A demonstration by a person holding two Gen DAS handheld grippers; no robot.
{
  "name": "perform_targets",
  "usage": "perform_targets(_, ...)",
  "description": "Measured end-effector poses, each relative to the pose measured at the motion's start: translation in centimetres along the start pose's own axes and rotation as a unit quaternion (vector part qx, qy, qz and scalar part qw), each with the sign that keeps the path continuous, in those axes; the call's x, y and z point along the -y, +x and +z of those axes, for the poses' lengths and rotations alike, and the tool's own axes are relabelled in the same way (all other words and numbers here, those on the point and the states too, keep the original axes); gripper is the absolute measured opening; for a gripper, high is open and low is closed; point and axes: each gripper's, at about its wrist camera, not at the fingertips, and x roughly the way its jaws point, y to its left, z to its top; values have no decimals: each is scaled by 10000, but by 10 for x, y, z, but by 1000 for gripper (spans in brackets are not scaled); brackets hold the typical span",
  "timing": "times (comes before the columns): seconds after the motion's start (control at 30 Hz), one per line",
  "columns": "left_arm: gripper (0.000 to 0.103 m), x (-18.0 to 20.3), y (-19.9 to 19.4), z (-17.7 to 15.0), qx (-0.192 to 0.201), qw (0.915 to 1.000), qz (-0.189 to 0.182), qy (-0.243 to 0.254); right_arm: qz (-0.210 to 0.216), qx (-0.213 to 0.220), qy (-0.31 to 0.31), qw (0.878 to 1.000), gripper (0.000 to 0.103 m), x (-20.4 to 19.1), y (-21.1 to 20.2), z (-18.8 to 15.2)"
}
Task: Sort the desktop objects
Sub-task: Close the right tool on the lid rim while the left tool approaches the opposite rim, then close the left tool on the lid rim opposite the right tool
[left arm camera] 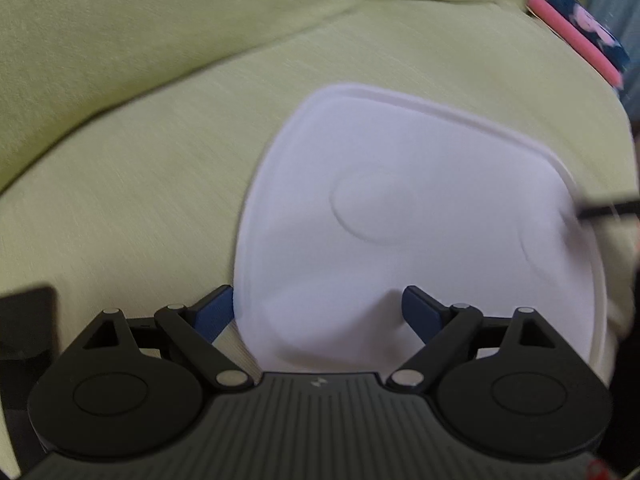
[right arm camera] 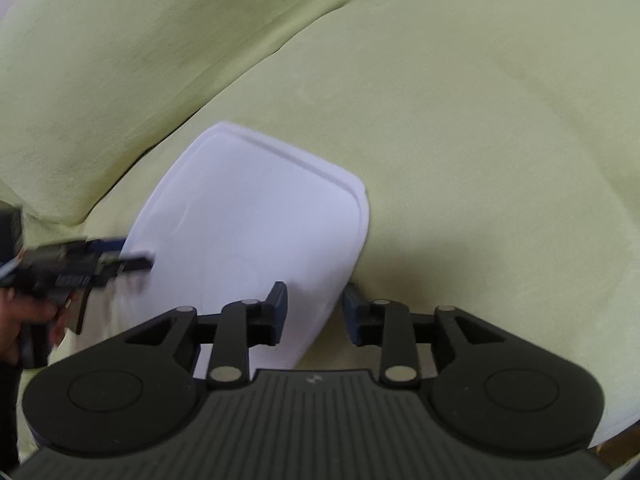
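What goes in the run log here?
left gripper: open, over white tray | right gripper: open, straddling tray edge | surface: green cushion

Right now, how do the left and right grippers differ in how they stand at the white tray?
The left gripper is wide open, its fingers spanning the tray's near-left corner. The right gripper is open more narrowly, its fingers on either side of the tray's right edge. Neither has closed on it. Both hover low over the tray on the green cushion.

Left gripper (left arm camera: 318, 306) gapes wide, right gripper (right arm camera: 314, 306) spreads narrower, and both point forward and down.
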Motion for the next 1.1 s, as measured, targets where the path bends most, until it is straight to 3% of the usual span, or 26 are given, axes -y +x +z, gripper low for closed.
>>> perform_targets(0.13,91,28,-12,-22,-94,9992,-300,253,-225,182,139,9995,33,19,-10,9)
perform_targets(0.4,89,9,-11,-13,82,9994,-306,-157,-310,156,295,9990,33,49,-30,9)
perform_targets(0.63,87,6,9,15,74,9991,-405,-80,-242,9,275,9993,33,50,-42,-11)
perform_targets(0.9,75,16,17,23,-97,9993,-276,234,-143,-111,168,9997,33,35,-32,-18)
perform_targets(0.97,72,21,16,21,-126,9992,-272,266,-168,-94,170,9997,24,35,-32,-17)
perform_targets(1.1,69,33,13,16,-197,9986,-317,368,-149,-52,241,9996,18,40,-33,-14)
